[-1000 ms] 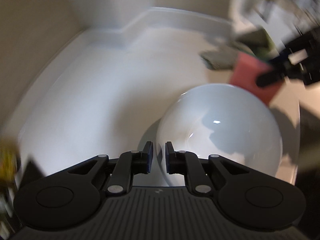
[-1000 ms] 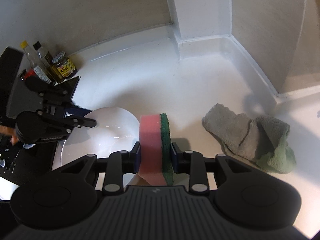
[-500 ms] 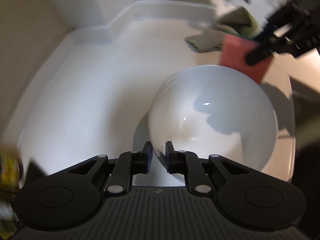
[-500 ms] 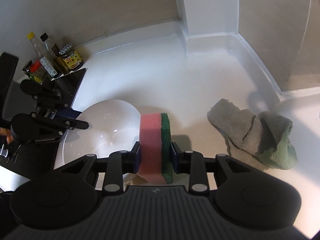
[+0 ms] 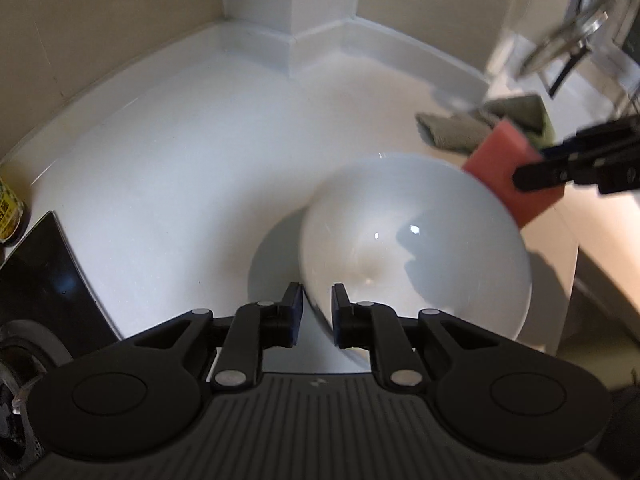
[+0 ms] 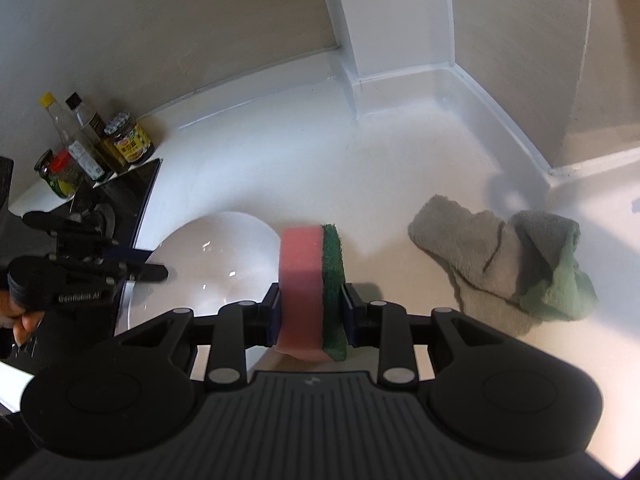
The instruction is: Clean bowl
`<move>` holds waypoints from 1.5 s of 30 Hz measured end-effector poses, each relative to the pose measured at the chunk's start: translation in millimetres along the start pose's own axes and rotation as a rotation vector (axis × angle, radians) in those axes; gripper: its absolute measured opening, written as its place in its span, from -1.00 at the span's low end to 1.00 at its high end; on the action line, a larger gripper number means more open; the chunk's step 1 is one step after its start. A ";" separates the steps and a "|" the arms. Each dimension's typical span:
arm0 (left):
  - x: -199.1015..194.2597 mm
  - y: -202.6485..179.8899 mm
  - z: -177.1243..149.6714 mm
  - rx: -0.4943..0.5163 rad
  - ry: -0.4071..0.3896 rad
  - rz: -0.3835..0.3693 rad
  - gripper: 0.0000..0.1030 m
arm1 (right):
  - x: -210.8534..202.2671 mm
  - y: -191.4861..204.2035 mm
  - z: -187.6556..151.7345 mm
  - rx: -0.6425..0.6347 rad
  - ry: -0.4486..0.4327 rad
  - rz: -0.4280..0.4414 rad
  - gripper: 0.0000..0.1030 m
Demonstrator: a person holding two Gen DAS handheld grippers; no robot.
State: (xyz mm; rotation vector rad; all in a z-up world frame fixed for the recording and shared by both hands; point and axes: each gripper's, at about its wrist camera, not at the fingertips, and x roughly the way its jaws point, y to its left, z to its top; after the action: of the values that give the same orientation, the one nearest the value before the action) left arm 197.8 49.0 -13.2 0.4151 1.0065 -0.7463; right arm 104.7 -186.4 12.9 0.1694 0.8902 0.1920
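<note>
Both wrist views look steeply down, close (from opposite sides), sharing bowl (image 5: 416, 240) and counter (image 6: 280, 152).

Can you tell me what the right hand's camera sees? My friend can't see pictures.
The right gripper squeezes a pink and green sponge above a white counter. A white bowl sits to its left, a crumpled grey-green cloth to its right.

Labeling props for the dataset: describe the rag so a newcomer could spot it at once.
Start at the white counter and follow it toward the wall corner at the right. There, beyond the sponge and well clear of the white bowl, lies the rag. It is the only crumpled soft thing, grey-beige with a green part.
</note>
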 end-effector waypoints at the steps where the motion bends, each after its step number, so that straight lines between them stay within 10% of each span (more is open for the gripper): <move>1: 1.6 0.1 2.5 0.039 0.007 -0.007 -0.66 | 0.3 -1.1 0.9 -0.003 0.005 0.004 -0.49; 10: 18.5 -7.8 36.3 0.448 0.046 -0.021 -0.71 | 12.1 -0.7 14.3 -0.019 -0.005 -0.006 -0.49; 16: -6.6 19.7 20.1 -0.002 -0.043 0.013 -0.69 | 10.3 -2.0 8.9 0.021 -0.027 0.003 -0.49; 21: -7.8 15.2 -1.6 -0.045 -0.024 -0.006 -0.66 | 4.3 -0.9 1.4 0.024 -0.024 0.008 -0.49; 32: 17.2 -0.7 39.0 0.479 0.018 -0.012 -0.72 | 14.0 -2.2 11.2 0.009 -0.025 0.010 -0.49; 39: -5.6 19.9 27.1 0.052 -0.056 0.035 -0.71 | 11.7 0.8 6.0 0.022 -0.035 0.003 -0.49; 45: -4.2 19.6 4.7 0.017 -0.023 0.002 -0.71 | 3.5 2.8 -3.9 0.005 -0.017 0.001 -0.49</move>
State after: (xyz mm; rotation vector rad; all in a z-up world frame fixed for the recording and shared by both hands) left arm 213.5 61.0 -7.6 0.4213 0.9787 -0.7561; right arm 103.5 -182.7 8.5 0.1761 0.8742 0.1887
